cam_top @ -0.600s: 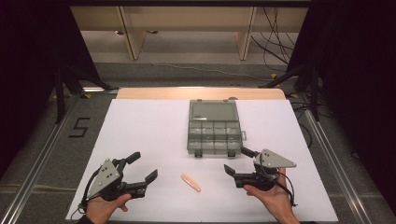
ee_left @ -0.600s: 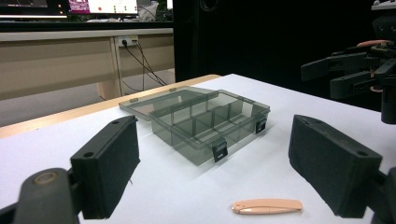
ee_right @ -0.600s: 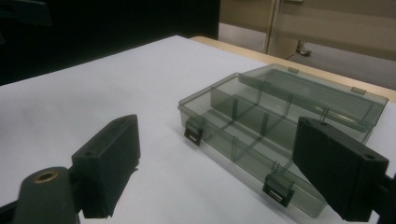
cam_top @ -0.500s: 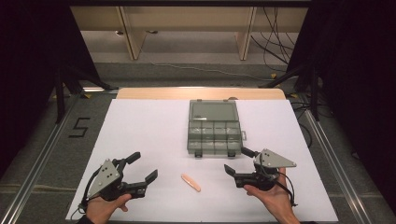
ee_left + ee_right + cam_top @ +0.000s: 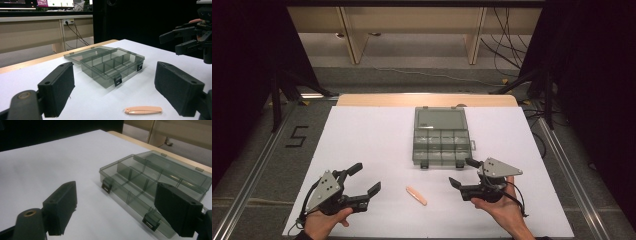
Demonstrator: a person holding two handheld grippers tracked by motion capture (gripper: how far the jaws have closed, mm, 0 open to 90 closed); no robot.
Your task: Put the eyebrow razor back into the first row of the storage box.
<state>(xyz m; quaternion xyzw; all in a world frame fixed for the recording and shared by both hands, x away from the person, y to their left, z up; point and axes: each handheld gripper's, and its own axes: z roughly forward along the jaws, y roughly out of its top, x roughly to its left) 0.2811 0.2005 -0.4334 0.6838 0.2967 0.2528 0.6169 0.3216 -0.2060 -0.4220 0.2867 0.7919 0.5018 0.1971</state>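
An open grey see-through compartment box (image 5: 441, 139) lies mid-table, lid flat behind it and dividers bare (image 5: 113, 65) (image 5: 147, 185). A small pink flat tool (image 5: 416, 195) rests on the white sheet in front of it, also low in the left gripper view (image 5: 143, 110). My left gripper (image 5: 365, 179) is held at the near left, open, with nothing between its jaws (image 5: 120, 92). My right gripper (image 5: 464, 172) is held at the near right, open and empty, just right of the box's front corner (image 5: 117, 210). The pink tool lies between the two grippers, touching neither.
The white sheet (image 5: 377, 140) covers the table, with a wooden strip (image 5: 362, 100) along its far edge. Metal rails (image 5: 257, 165) run down both sides. Beyond the table stands low wooden furniture (image 5: 357, 35), with cables (image 5: 507, 30) on the floor.
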